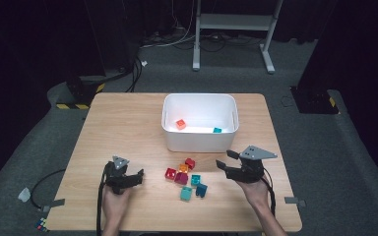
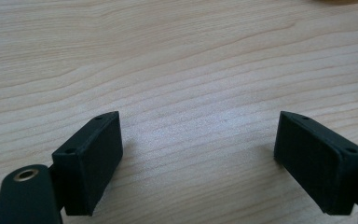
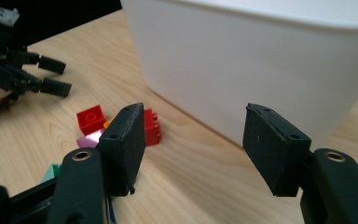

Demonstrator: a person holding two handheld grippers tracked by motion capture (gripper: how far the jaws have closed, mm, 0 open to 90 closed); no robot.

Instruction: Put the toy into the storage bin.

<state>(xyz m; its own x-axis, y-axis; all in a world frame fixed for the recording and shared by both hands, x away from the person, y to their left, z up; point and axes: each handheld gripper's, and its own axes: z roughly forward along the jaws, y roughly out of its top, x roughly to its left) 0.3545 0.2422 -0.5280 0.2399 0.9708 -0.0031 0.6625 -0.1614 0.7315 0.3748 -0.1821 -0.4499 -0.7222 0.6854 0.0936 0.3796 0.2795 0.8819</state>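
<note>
On the desk (image 1: 128, 123), near the middle of the front edge: a cluster of small plastic building bricks (image 1: 186, 178) (red, orange, magenta, teal), just in front of the white rectangular plastic bin (image 1: 200, 143). Bin sits toward the back edge, centre, and already holds one orange brick (image 1: 180, 124) and one teal brick (image 1: 217, 130).

Right tool (image 1: 227, 160) is right of the cluster, jaws well apart, nothing between them. Right gripper view looks past the red bricks (image 3: 91, 118) at the bin wall. Left tool (image 1: 139, 176) rests low near the front-left of the desk, jaws wide, empty, bare wood between them.

Step in hand, as I read it: sorting bricks into the bin, right tool lining up for the next pick.

Next move: swing right tool left and down over an outer brick, probably the upper red one (image 3: 152, 127), though which brick is targeted is hard to tell from here. Straddle it squarely, close, lift clear of the neighbours, carry over the bin rim.
</note>
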